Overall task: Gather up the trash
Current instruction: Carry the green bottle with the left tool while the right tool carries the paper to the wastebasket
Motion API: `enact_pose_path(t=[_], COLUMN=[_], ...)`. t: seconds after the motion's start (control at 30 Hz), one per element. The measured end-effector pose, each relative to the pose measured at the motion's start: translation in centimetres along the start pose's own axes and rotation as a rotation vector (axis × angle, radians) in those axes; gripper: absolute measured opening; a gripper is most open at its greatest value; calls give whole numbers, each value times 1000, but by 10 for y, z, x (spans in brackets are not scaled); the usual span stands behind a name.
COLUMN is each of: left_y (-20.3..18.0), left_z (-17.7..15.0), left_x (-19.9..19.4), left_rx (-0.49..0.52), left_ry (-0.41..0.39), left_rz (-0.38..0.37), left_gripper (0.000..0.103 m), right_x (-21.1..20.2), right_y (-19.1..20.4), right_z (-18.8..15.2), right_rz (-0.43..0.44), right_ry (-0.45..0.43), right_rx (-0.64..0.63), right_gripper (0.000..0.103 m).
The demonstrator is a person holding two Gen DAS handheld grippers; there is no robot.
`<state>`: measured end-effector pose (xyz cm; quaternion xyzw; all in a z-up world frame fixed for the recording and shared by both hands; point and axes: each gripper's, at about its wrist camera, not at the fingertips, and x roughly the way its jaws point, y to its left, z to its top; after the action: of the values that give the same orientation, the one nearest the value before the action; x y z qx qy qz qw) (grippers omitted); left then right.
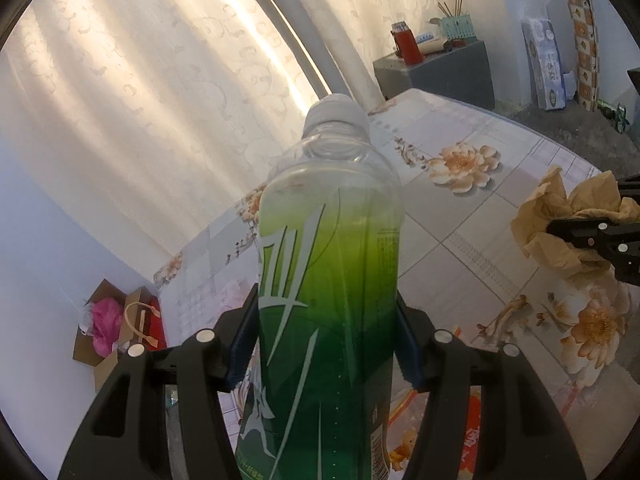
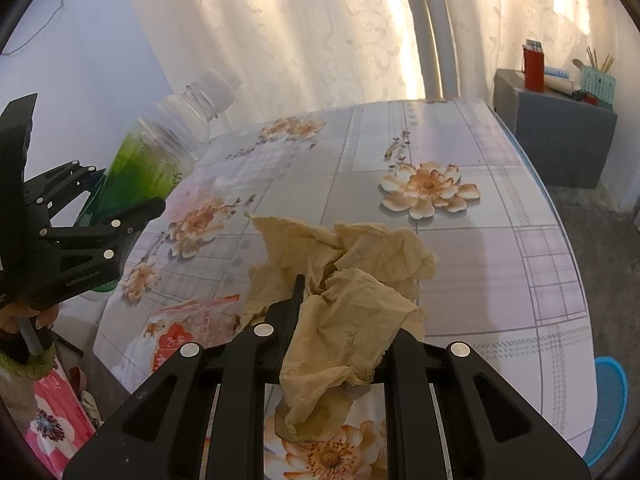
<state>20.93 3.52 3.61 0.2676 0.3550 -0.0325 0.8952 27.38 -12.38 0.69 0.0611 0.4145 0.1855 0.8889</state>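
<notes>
Left wrist view: we see the left gripper (image 1: 326,344) with its fingers (image 1: 240,344) closed on the sides of a green-labelled plastic bottle (image 1: 328,280), capped, held up above the flowered surface (image 1: 480,240). Right wrist view: the right gripper (image 2: 344,320) has its fingers nearly together, pinching a crumpled tan paper (image 2: 344,280) just over the surface — the bottle is at far left, well apart.
</notes>
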Motion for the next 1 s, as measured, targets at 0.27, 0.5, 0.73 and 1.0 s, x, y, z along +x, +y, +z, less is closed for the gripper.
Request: enact_pose_path(t=[0.27,0.5,0.73,1.0], left_y=[3,7,4,1], left_z=[-2,-3,-9,-14], left_x=[-31,-57,-79,-104], left_rx=[-5,-17,-26,-37], left_ry=[-46,-87,-125,-163], left_rz=[24,35,43,34], left_gripper=[58,58,58,58], right_x=[-18,-38,-55,-74], right_y=[3,9,17,19], right_z=[1,5,2,-5], right_rz=[0,-10,-13,-21], right_ry=[-19,-53,-78,-107], right_rx=[-9,-30,-41,-35], right_gripper=[14,14,14,14])
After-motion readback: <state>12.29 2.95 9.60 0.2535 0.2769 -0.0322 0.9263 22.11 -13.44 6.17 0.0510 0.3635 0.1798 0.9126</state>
